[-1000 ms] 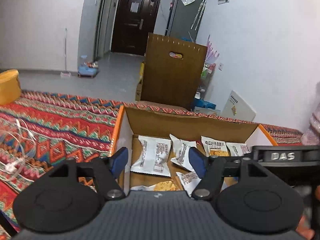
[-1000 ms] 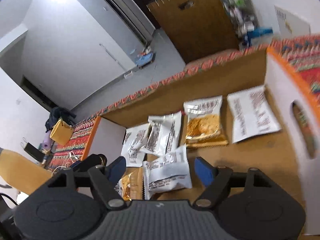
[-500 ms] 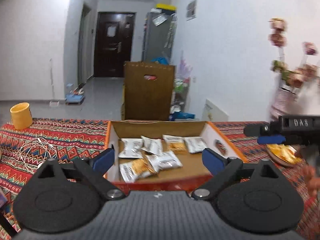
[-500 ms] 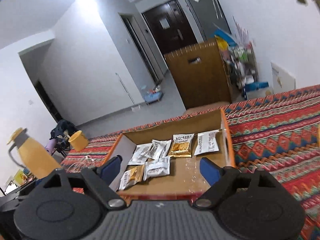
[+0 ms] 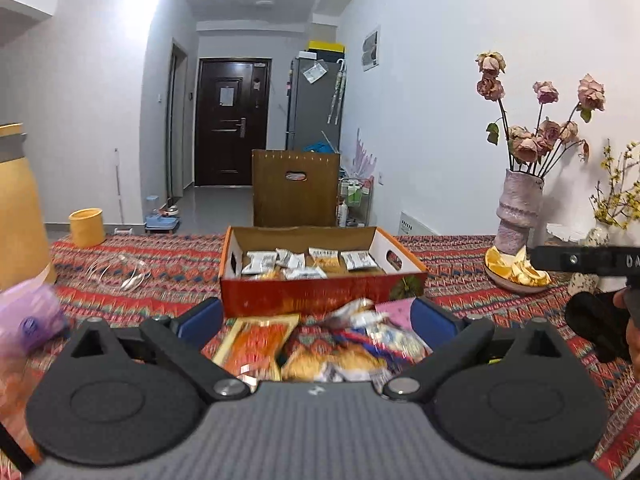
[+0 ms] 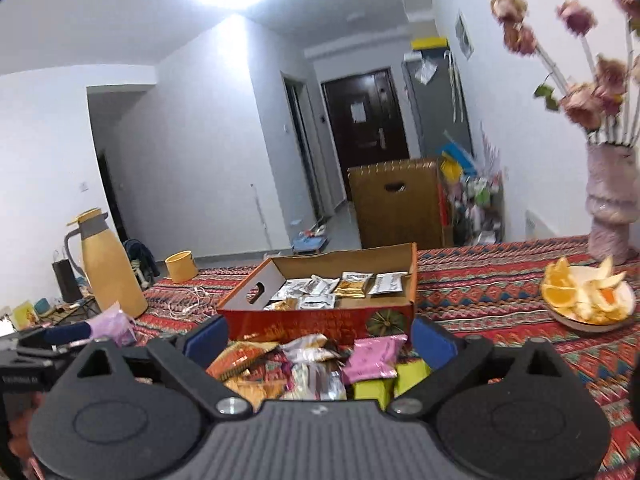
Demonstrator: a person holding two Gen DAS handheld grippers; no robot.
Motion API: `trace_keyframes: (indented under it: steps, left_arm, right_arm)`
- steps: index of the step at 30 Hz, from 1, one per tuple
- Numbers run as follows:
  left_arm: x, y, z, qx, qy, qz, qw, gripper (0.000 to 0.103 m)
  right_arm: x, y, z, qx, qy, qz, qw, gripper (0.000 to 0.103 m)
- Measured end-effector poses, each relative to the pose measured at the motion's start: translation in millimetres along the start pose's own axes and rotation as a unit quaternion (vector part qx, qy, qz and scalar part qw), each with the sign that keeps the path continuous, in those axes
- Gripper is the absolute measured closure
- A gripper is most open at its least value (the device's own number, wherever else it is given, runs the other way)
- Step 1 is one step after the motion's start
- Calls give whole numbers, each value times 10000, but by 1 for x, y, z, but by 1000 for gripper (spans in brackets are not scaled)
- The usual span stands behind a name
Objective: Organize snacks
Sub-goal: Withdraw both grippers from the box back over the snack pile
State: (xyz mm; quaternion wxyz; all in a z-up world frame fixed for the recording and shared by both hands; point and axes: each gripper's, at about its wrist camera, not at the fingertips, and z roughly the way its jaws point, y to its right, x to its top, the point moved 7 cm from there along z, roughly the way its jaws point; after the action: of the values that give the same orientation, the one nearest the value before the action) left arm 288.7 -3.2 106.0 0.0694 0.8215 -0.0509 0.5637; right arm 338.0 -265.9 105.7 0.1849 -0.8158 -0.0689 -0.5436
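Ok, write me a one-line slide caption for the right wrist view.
Right gripper open above the loose snack pile, with the part-filled cardboard box just beyond on the patterned tablecloth.

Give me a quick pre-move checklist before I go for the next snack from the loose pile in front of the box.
1. Left gripper open, jaws just widened, nothing between the pads: ok.
2. Right gripper open and empty, also just widened: ok.
3. Loose snack pile in front of both grippers: ok.
4. Cardboard box has free floor space near its front: ok.
5. Plate of orange pieces clear of the pile: ok.
6. Which packet is topmost: cannot tell, blurred.
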Motion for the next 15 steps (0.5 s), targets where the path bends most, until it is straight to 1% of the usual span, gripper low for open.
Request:
trace_keyframes:
  steps: [3,6,9,12,15]
  left_arm:
    - [-14,7,-22,35,45,11,10000,0]
    - [-28,12,-39,49,76,-12,10000,0]
    - [-44,15,-49,2,79,-15,10000,0]
    - [-67,13,-52,149,-137,-74,9998,0]
    - [-89,11,-55,202,-404,-168,9988,0]
  right_arm:
    - [-22,-8,-26,-155,233,-281,9992,0]
    - [-44,-15,-46,-288,313,-543,9976,0]
    - [-68,-22,-64,-356,352,-612,9969,0]
    - [-94,-24,-70,-445,216,-599,9970,0]
    - [-124,-24,-73,-552,-93,-625,9965,0]
